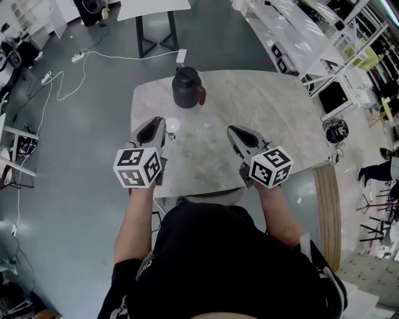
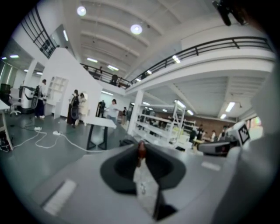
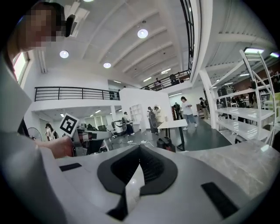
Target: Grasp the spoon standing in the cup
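Note:
A marble table (image 1: pixel 268 106) carries a black jug (image 1: pixel 187 87) with a brown handle at its far side. Between the grippers a faint clear glass (image 1: pixel 202 131) stands on the table, and a small pale thing (image 1: pixel 171 128) lies by the left gripper's tip; I cannot make out a spoon. My left gripper (image 1: pixel 160 121) hovers over the near left of the table, its jaws meeting at the tips with nothing between them. My right gripper (image 1: pixel 231 129) hovers at the near right, jaws also together and empty. The left gripper view looks past the tips (image 2: pixel 141 151) at the jug (image 2: pixel 127 142).
Beyond the marble table stand a white table on black legs (image 1: pixel 153 9) and white shelving (image 1: pixel 293 31). Cables and a power strip (image 1: pixel 75 57) trail over the grey floor at left. A wooden plank (image 1: pixel 327 212) lies at right. Several people stand far off (image 3: pixel 188 111).

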`<state>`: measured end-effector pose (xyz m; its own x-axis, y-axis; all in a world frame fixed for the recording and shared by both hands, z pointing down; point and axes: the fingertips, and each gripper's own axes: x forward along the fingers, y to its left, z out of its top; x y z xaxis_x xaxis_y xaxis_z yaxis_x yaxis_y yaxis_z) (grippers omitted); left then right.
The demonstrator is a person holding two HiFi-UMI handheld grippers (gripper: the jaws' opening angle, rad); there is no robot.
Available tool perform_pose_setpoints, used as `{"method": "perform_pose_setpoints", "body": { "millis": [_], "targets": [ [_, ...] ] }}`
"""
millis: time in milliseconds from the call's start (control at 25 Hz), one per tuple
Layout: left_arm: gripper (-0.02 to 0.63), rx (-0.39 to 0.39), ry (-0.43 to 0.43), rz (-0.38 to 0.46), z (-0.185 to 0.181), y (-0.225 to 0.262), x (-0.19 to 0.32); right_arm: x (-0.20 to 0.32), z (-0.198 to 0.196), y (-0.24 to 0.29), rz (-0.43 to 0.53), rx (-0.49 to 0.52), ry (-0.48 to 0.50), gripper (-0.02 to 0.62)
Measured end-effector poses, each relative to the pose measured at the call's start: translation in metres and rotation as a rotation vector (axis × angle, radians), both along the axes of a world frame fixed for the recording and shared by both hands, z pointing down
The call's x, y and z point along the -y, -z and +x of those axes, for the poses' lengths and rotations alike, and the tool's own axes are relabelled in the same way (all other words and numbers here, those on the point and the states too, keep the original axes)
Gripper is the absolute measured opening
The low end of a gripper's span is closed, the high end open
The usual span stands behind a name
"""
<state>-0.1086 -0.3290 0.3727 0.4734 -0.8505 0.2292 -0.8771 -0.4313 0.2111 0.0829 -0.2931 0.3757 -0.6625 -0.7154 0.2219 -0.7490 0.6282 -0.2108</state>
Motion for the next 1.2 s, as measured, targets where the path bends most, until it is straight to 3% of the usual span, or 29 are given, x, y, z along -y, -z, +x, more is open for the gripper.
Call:
{"method": "perform_pose_setpoints", "body": {
  "millis": [320, 480, 680, 880, 1200],
  "targets": [
    [0.054, -0.004, 0.016, 0.122, 0.020, 0.055, -0.005, 0.007, 0.039, 0.036, 0.081, 0.036, 0.002, -0.006],
    [0.054, 0.013, 0.048, 0.158, 0.017, 0.071, -0.004, 0.010, 0.040, 0.043, 0.134, 0.034, 0.060, -0.006],
    [0.054, 0.017, 0.078, 0.164, 0.020, 0.076, 0.000, 0.006, 0.040, 0.043, 0.172, 0.019, 0.134, -0.008],
    [0.054, 0.030, 0.075, 0.163, 0.031, 0.075, 0.003, 0.016, 0.062, 0.030, 0.131, 0.038, 0.089, -0.008],
    [0.054, 0.032, 0.063, 0.155, 0.035, 0.074, 0.004, 0.018, 0.065, 0.023, 0.117, 0.043, 0.076, -0.008]
  ]
}}
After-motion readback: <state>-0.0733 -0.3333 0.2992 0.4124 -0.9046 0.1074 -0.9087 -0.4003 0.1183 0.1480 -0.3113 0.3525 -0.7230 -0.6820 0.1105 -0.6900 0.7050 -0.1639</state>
